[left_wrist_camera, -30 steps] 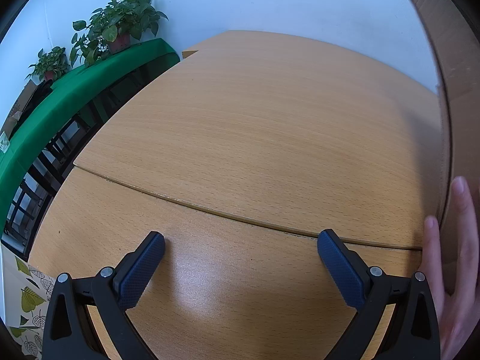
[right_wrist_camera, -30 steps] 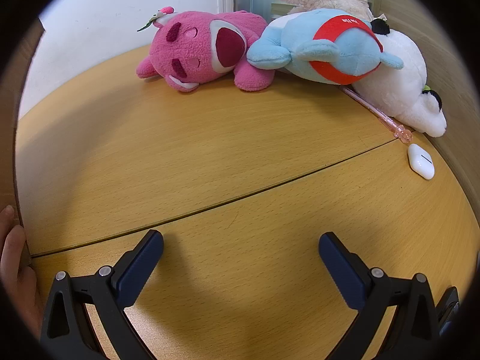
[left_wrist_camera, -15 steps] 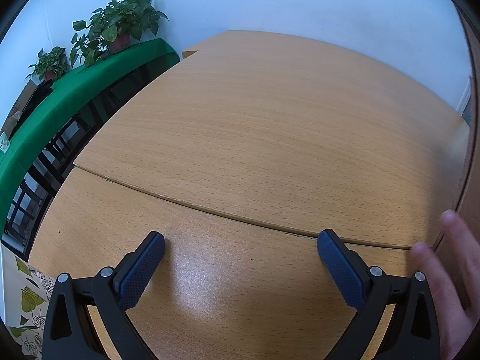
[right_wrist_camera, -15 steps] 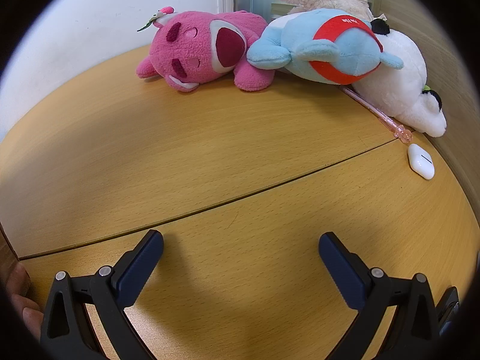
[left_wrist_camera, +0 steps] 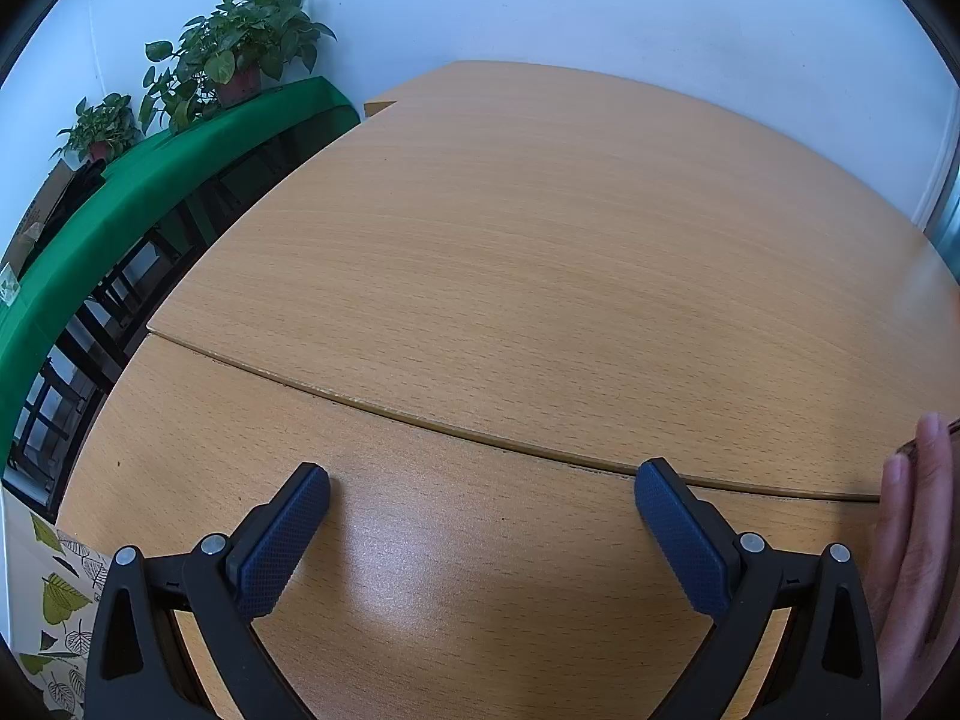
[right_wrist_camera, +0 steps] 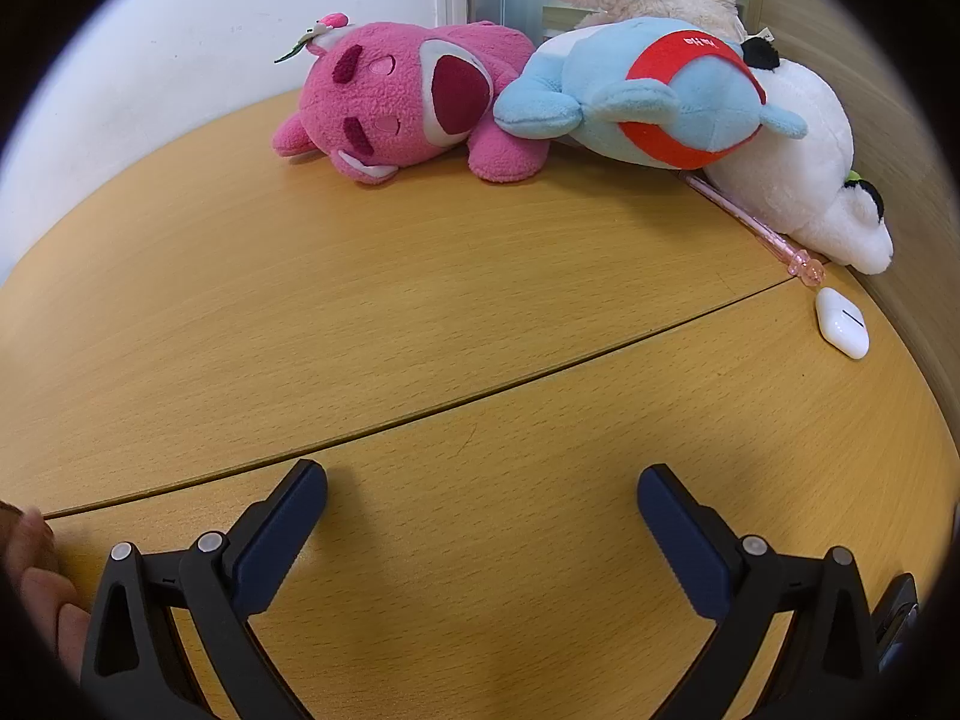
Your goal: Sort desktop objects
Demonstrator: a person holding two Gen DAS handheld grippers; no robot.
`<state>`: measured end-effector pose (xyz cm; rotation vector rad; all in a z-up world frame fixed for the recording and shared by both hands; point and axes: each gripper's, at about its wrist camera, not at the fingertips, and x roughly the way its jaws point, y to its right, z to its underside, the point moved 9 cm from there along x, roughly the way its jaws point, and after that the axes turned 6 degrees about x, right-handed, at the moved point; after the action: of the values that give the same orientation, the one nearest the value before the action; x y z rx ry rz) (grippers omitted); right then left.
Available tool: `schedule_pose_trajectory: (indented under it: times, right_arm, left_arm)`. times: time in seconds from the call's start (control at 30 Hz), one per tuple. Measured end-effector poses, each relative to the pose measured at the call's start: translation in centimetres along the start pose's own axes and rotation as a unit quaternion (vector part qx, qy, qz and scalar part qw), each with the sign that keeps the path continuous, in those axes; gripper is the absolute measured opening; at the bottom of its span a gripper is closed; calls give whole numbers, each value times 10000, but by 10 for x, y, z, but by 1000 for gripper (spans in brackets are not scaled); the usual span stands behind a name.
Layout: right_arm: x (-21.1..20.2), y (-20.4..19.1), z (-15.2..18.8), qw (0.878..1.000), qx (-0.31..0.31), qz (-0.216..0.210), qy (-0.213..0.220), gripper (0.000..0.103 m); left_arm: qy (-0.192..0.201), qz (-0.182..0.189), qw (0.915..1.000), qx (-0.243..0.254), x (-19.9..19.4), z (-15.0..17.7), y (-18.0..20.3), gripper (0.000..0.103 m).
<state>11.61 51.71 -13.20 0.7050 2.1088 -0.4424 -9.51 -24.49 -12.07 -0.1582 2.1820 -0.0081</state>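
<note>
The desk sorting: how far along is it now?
Nothing looks sorted yet. Both tools, left and right, are open and hold nothing. The pink plush, blue plush, white plush, pink pen and white case remain by the far edge.

Our left gripper (left_wrist_camera: 480, 516) and right gripper (right_wrist_camera: 480, 519): black frames, silver screws, navy textured fingers (left_wrist_camera: 282, 540); bare-skinned hand (left_wrist_camera: 915, 546).

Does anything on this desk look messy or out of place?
Yes: the pink plush, blue plush and white plush lie toppled in a heap at the desk's far edge. A pink pen pokes out from under them, beside a white earbud case.
</note>
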Motion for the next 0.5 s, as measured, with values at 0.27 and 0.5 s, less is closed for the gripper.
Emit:
schedule_pose_trajectory:
  times: [0.27, 0.5]
  right_arm:
    - [1, 0, 0, 10000, 4, 2, 4, 103]
    - [1, 0, 1, 10000, 8, 2, 4, 103]
  left_arm:
    - [-4, 1, 10000, 2, 0, 0, 0, 103]
    - [-2, 3, 10000, 4, 0, 0, 0, 103]
